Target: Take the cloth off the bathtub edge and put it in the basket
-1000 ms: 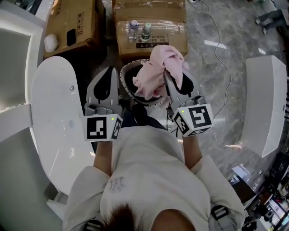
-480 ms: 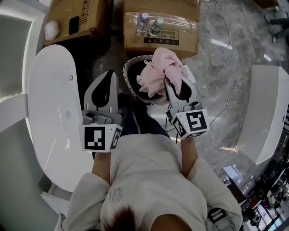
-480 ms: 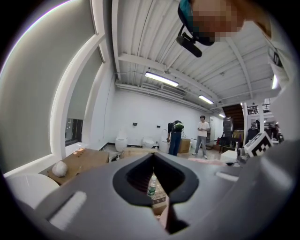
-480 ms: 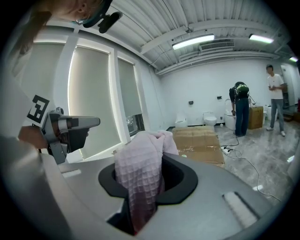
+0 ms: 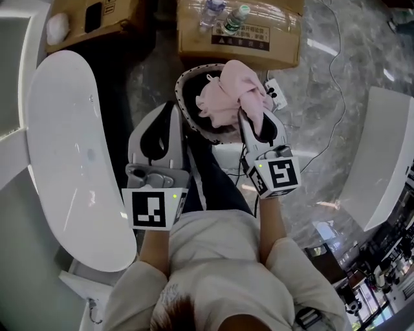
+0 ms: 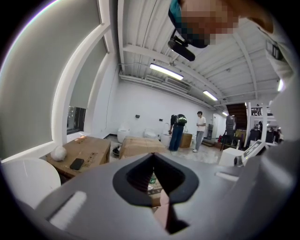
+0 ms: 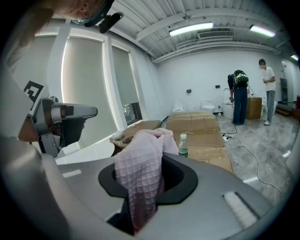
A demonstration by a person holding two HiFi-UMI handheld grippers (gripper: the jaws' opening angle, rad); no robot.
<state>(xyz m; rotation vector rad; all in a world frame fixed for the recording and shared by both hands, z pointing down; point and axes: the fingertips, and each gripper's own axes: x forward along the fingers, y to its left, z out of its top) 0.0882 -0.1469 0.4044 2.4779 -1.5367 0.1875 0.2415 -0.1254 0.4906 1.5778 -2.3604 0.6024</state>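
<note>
The pink cloth [image 5: 228,92] is pinched in the right tool [image 5: 251,123]. Its jaws are pressed onto a fold of the waffle-weave fabric, and the rest bunches up over the jaw tips and droops down the left side of them, as the right gripper view shows [image 7: 140,173]. Seen from the head view, the bundle hangs over the right half of the basket [image 5: 179,87], a dark tub with a pale speckled rim standing on the marble floor [image 5: 323,84]. Whether the cloth touches the basket's inside cannot be told.

The left tool [image 5: 169,119] carries nothing. Its jaws are pressed together, with only a thin slit between them. It sits between the white bathtub [image 5: 65,161] and the basket, its tip just beside the basket's left rim.

Both forearms reach forward from the person's torso, roughly parallel, with the marker cubes nearest the body and both tools pointing away and slightly downward toward the basket. Beyond the basket stands a cardboard box [image 5: 239,39] with bottles [image 5: 236,18] on top.
</note>
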